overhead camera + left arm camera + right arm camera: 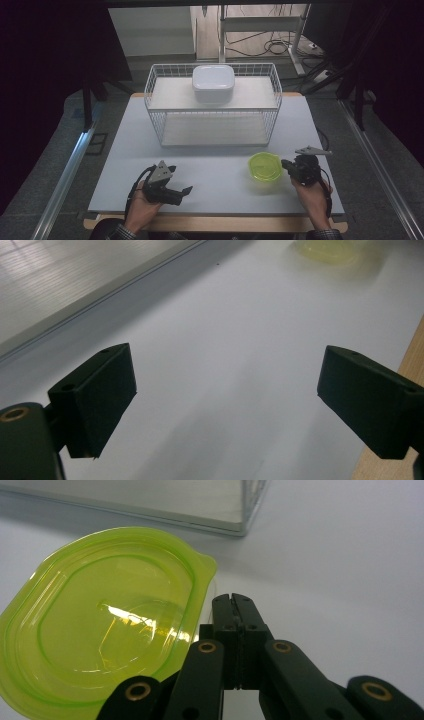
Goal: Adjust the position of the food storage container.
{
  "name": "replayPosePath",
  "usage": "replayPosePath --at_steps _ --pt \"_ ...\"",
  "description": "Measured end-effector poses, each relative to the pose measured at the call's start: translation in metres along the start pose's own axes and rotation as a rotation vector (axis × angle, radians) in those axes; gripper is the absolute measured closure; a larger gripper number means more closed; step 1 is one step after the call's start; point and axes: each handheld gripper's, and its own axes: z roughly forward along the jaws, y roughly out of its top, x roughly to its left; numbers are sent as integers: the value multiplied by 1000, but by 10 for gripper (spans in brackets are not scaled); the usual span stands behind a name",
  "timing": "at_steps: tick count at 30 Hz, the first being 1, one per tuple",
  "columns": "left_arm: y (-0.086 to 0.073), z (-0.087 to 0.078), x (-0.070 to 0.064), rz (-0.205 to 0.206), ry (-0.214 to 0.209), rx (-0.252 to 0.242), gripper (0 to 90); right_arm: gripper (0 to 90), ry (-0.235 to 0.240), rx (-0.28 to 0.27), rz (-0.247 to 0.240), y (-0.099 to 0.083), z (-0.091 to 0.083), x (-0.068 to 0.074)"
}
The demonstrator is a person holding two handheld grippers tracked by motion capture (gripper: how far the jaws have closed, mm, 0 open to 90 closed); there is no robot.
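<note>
A translucent yellow-green lid [265, 167] lies flat on the white table [210, 165], right of centre near the front. My right gripper [285, 163] is shut, its tips just at the lid's right rim; in the right gripper view the closed jaws [232, 600] sit beside the lid [100, 620] with nothing seen between them. My left gripper [181, 181] hovers low over the front left of the table, pointing right. Its jaws [225, 385] stand wide open over bare table, with the lid [327, 250] blurred far ahead.
A white wire basket [215, 125] with a shelf stands at the back centre of the table. A white lidded box [213, 83] rests on top of that shelf. The basket's base corner [240, 527] lies just beyond the lid. Wooden table edge [412, 360] runs along the front.
</note>
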Motion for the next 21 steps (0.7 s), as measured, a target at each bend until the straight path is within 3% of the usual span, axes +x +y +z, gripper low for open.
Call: replayPosePath --at_steps 12,21 --pt "0 2 -1 -2 -13 8 83 900 71 13 -52 2 9 30" --pt "0 1 0 -4 -13 6 83 898 34 32 -53 -9 0 26"
